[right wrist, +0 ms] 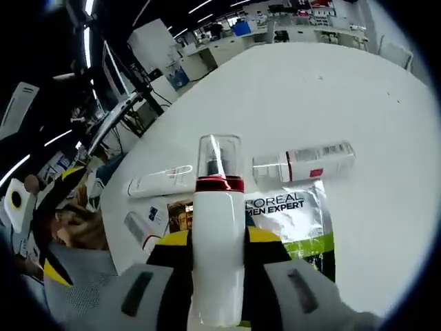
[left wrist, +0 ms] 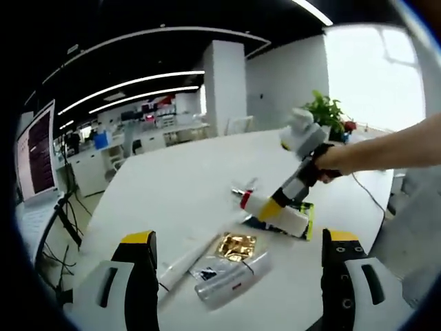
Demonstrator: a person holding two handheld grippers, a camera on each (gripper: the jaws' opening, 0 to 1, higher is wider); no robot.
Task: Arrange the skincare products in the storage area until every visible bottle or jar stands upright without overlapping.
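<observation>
The white pump bottle with a red collar and clear cap (right wrist: 218, 227) is sitting clamped between the two yellow-padded jaws of the right hand-held gripper (right wrist: 218, 258). In the right gripper view the bottle is pointing its cap away from the camera, above the round white bench (right wrist: 358, 89). In the left gripper view the same white pump bottle (left wrist: 265, 204) is being held at a slant just above the silver and green foil sachet, with a person's hand (left wrist: 329, 164) gripping the right hand-held gripper (left wrist: 270, 207).

The silver and green foil sachet printed "L'OREAL MEN EXPERT" (right wrist: 296, 217) is lying flat on the bench and is serving as the landmark here. In the right gripper view:

- A white cylindrical bottle with a red-marked label (right wrist: 303, 163) is lying on its side just beyond the sachet.
- A white squeeze tube (right wrist: 160, 181) is lying flat to the left of the sachet.
- A small clear packet with a dark label (right wrist: 146, 222) is lying left of the sachet, nearer the camera than the tube.

In the left gripper view, a gold foil packet (left wrist: 236, 246) and a clear cylindrical bottle (left wrist: 231, 279) are lying flat on the bench, nearer the camera than the sachet (left wrist: 306, 217).

The left hand-held gripper (left wrist: 238, 276) is holding its jaws wide apart above the bench, with nothing between them.

A potted green plant (left wrist: 325, 110) is standing at the far edge of the bench, well beyond the sachet.
</observation>
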